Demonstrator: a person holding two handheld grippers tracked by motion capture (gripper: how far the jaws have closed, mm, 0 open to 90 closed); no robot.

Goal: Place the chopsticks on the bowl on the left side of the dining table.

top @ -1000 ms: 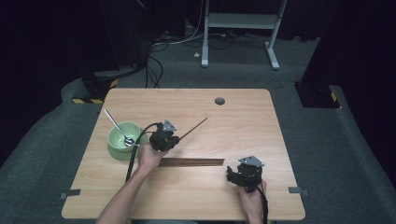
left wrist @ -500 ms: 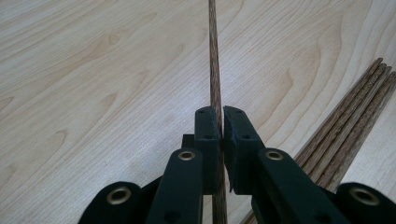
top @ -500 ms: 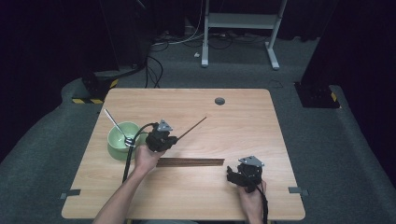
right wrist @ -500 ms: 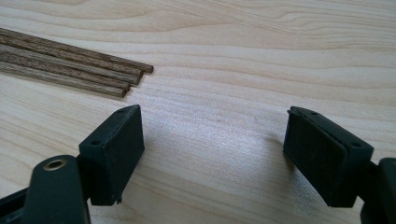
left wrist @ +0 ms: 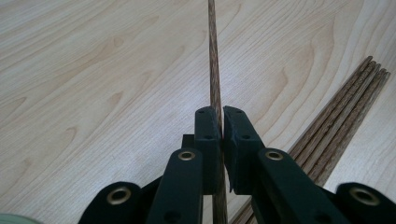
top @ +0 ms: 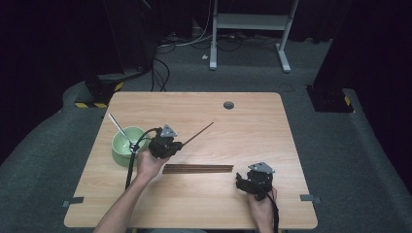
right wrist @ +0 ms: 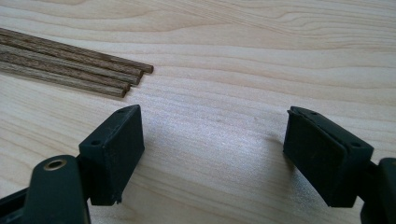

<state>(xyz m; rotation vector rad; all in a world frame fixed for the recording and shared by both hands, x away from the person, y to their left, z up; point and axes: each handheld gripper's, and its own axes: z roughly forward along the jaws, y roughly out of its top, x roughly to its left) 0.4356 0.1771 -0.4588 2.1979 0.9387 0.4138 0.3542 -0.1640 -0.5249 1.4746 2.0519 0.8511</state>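
My left gripper (top: 176, 144) (left wrist: 221, 116) is shut on a single dark wooden chopstick (top: 198, 133) (left wrist: 214, 56) that sticks out up and to the right over the table. It sits just right of a green bowl (top: 123, 146). A bundle of several chopsticks (top: 197, 169) (left wrist: 345, 116) (right wrist: 70, 70) lies flat in the middle of the table. Near the front right, my right gripper (top: 241, 180) (right wrist: 212, 149) stands open just right of the bundle's end, with bare wood between its fingers.
A metal spoon (top: 119, 127) leans out of the green bowl toward the back left. The wooden table (top: 252, 126) has a round grey cable hole (top: 228, 105) near its far edge. Dark floor, cables and a white desk frame lie beyond.
The left hand with its chopstick has drifted slightly left, closer to the bowl. The right gripper has not moved.
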